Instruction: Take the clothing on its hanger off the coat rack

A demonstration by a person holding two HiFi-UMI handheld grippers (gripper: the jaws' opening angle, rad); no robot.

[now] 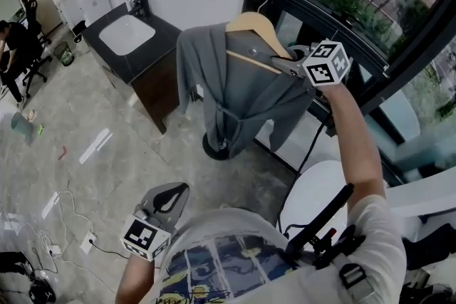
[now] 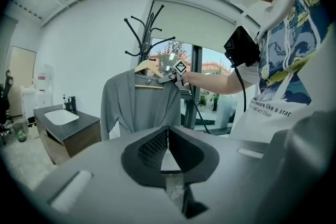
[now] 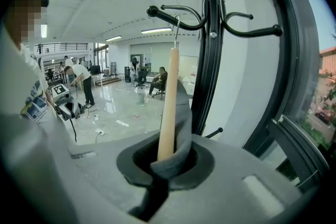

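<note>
A grey cardigan (image 1: pixel 228 92) hangs on a wooden hanger (image 1: pixel 255 26), whose metal hook (image 3: pixel 176 22) sits over an arm of the black coat rack (image 3: pixel 209 44). My right gripper (image 1: pixel 279 62) is shut on the hanger's right shoulder, with a fold of the grey cloth (image 3: pixel 182 128) pinched in with the wood (image 3: pixel 169 107). My left gripper (image 1: pixel 173 190) hangs low at the left, well away from the rack. It is shut, with nothing between its jaws. In the left gripper view the cardigan (image 2: pixel 140 105) and the right gripper (image 2: pixel 167 78) show in the distance.
A dark cabinet with a white sink (image 1: pixel 127 33) stands left of the rack. Tall windows (image 1: pixel 399 25) run behind it. A white rounded seat (image 1: pixel 313 196) sits at the right, near my body. Cables (image 1: pixel 68 224) lie on the floor. People (image 3: pixel 79 81) work far across the hall.
</note>
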